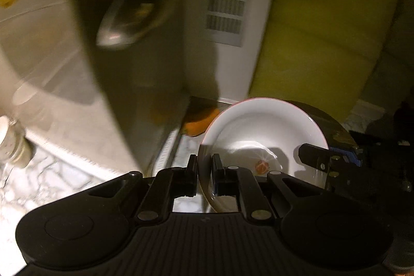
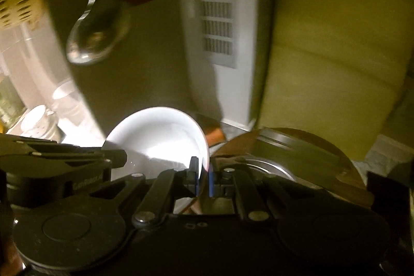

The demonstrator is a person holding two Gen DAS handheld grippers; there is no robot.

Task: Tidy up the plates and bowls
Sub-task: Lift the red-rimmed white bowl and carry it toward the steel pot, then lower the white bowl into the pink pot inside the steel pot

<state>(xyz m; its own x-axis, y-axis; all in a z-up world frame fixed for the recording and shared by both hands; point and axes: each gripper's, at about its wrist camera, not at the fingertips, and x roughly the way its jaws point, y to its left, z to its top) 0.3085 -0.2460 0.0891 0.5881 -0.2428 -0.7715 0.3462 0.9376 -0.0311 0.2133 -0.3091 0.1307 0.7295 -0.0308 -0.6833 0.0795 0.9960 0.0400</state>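
Both claws pinched on same white bowl (image 1: 261, 136) — left claw (image 1: 204, 172) clamps rim on one side, right claw (image 2: 203, 179) clamps opposite rim. Bowl up in air between them, tilted, above marble counter (image 1: 51, 172). Small reddish speck inside on bottom. Frames blurry, so can't pick out drop spot. My take: keep both hands moving together, same pace, level bowl before setting down — don't let rim twist in pads.
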